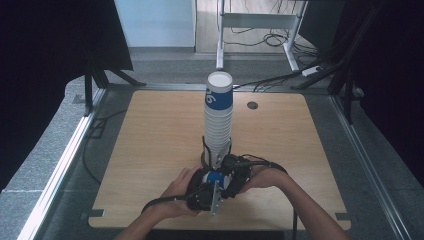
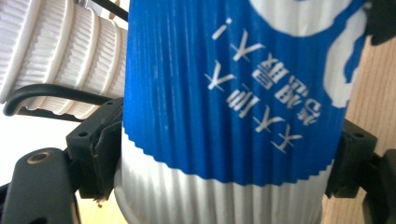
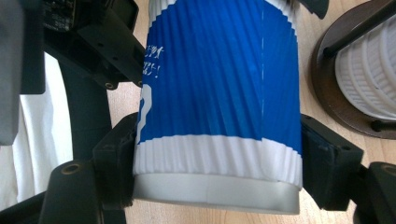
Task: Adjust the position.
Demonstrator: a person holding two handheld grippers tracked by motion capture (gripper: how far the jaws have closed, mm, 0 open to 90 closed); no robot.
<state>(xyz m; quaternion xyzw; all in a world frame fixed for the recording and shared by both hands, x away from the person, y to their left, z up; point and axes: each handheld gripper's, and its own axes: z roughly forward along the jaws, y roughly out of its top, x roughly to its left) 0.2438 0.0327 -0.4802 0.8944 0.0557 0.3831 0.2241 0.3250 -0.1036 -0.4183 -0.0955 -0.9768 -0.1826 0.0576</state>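
At lower centre of the high view, a blue cup [image 1: 216,178] is clamped between the left gripper [image 1: 212,186] and the right gripper [image 1: 231,175], below the cup stack [image 1: 218,115].

In the high view the blue-and-white ribbed paper cup [image 1: 215,178] is mostly covered by both hands and each hand-held gripper. In the left gripper view its rim and base are cut off by the picture's edges. The print on it is too blurred to read.
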